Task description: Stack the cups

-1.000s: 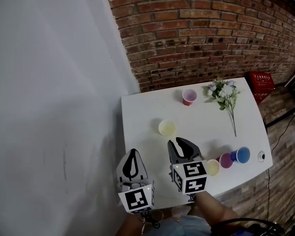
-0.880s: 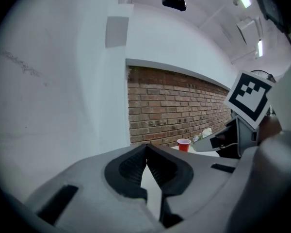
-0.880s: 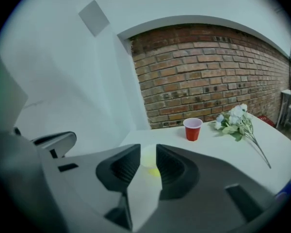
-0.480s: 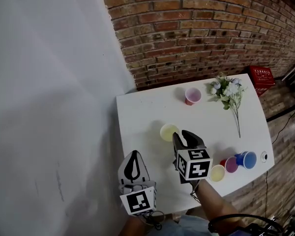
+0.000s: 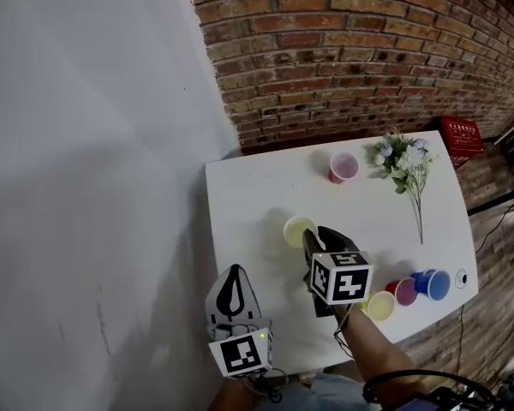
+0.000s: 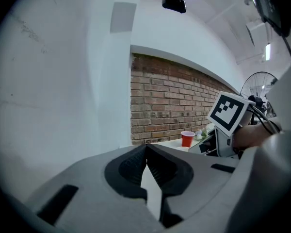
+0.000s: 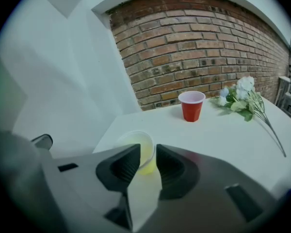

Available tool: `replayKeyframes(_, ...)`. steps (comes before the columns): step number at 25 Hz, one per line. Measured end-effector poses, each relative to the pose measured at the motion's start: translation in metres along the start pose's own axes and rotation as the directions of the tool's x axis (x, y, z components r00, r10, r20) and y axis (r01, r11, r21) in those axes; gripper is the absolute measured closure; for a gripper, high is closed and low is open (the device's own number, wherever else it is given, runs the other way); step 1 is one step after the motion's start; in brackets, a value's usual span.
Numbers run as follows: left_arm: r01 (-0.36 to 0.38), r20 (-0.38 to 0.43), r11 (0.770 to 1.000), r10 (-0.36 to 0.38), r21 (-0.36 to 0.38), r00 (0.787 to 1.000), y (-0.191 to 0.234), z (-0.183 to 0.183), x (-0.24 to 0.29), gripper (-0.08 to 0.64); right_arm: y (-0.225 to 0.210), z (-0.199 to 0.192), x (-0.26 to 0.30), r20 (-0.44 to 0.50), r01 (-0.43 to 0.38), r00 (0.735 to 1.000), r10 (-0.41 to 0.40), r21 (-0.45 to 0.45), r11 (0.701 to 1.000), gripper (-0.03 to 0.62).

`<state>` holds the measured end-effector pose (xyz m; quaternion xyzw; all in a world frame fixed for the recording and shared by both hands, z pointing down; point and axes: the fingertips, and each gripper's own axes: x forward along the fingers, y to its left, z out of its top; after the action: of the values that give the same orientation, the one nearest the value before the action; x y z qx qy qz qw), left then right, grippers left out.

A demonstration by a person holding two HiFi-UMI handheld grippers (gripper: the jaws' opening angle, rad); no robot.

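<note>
Right gripper (image 5: 313, 235): pitched down toward table, jaws narrowly apart, just closing. Yellow cup (image 5: 296, 229) rim at jaw tips, unclamped. Left gripper (image 5: 233, 271): near level, jaws together, empty.

Each hand carries a pale grey plastic tool. The left gripper (image 5: 232, 269) and the right gripper (image 5: 313, 233) both have black ribbed pads (image 7: 123, 165) set in dark scooped recesses. Each carries a white cube (image 5: 340, 276) printed with black square markers. A thin black cable (image 5: 346, 322) hangs behind the right one. The person wears a blue-grey garment (image 5: 325, 394).
</note>
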<state>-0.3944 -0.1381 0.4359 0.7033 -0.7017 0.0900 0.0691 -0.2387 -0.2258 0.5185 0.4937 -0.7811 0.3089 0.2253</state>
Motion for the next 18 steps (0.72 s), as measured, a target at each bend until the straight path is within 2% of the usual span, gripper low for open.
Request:
replayKeyframes(2,-0.005,0.003,1.0,0.005,0.001,1.0,0.003,0.0,-0.001,0.551,-0.001,0.0,0.001,-0.003,0.013,1.0,-0.013,-0.008,1.0,0.52)
replayKeyframes(6,-0.014,-0.004,1.0,0.014,-0.002,1.0,0.008,0.0,-0.006,0.551,0.004,-0.004,-0.001,-0.016,0.004,1.0,-0.004,-0.012,1.0,0.554)
replayKeyframes(18,0.004,0.025,1.0,-0.004,-0.003,1.0,-0.001,0.007,-0.025,0.551,0.018,0.009,-0.046,0.015,-0.043,0.999,0.043,0.008,0.999,0.561)
